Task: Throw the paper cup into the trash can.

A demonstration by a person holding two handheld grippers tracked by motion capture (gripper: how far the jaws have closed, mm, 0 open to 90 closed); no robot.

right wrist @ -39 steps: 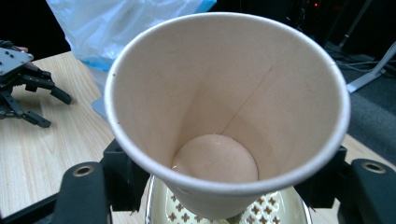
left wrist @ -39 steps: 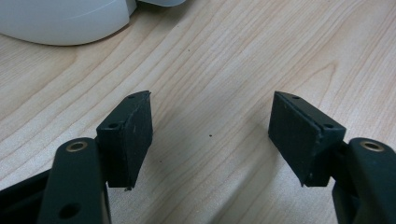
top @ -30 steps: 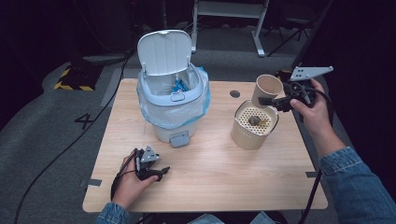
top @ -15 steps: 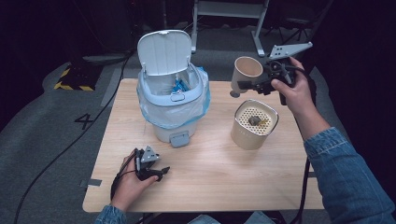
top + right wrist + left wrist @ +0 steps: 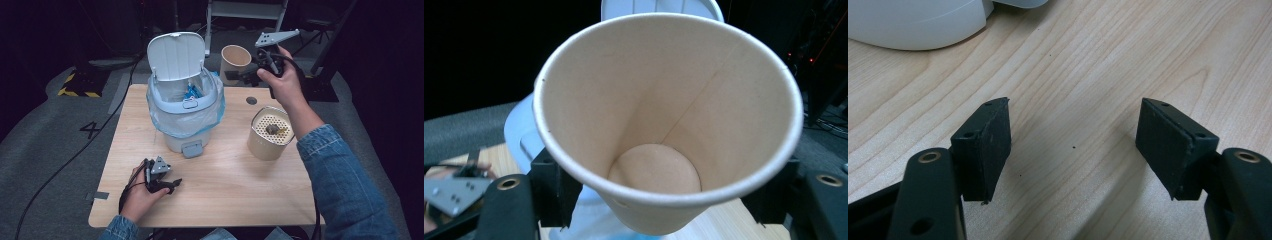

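On the counter the left tool is being rested with jaws wide and empty, while the paper cup is being clamped aloft beside the open bin by the right tool, best tipped slowly over the liner.

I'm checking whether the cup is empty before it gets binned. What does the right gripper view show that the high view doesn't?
Right gripper view alone: the paper cup's bare inside bottom, nothing in it, and the right gripper clamped on its sides.

High view alone: the strainer canister with scraps on top, the table, and the left gripper resting open on it.

Both: the cup, held up beside the open-lidded bin.
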